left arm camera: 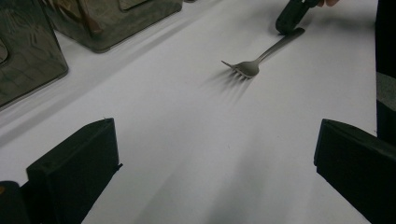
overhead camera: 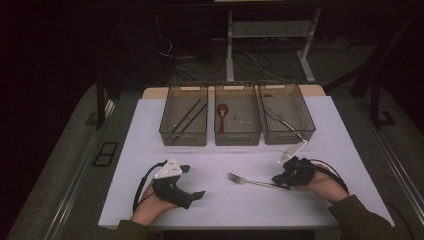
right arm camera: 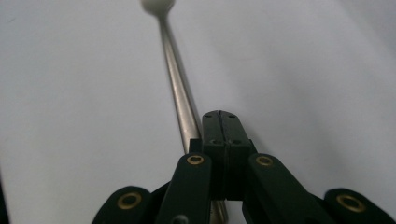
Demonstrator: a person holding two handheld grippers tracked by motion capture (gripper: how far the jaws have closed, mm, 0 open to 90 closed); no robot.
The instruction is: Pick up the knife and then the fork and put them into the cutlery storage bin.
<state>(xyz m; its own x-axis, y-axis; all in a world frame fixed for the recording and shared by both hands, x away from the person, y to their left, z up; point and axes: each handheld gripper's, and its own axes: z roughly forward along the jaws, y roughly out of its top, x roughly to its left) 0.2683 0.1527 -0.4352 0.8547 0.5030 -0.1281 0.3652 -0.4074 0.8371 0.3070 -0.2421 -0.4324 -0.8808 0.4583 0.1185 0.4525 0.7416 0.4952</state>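
High view notes: my right claw [overhead camera: 278,181] is clamped on the fork's [overhead camera: 250,182] handle end low over the table [overhead camera: 215,205], left claw [overhead camera: 192,181] apart and idle; such an end-grip may let the fork pivot or slip when I lift.

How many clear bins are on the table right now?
3, side by side along the table's far edge: the left bin with dark sticks, the middle bin with a brown spoon, the right bin with metal cutlery.
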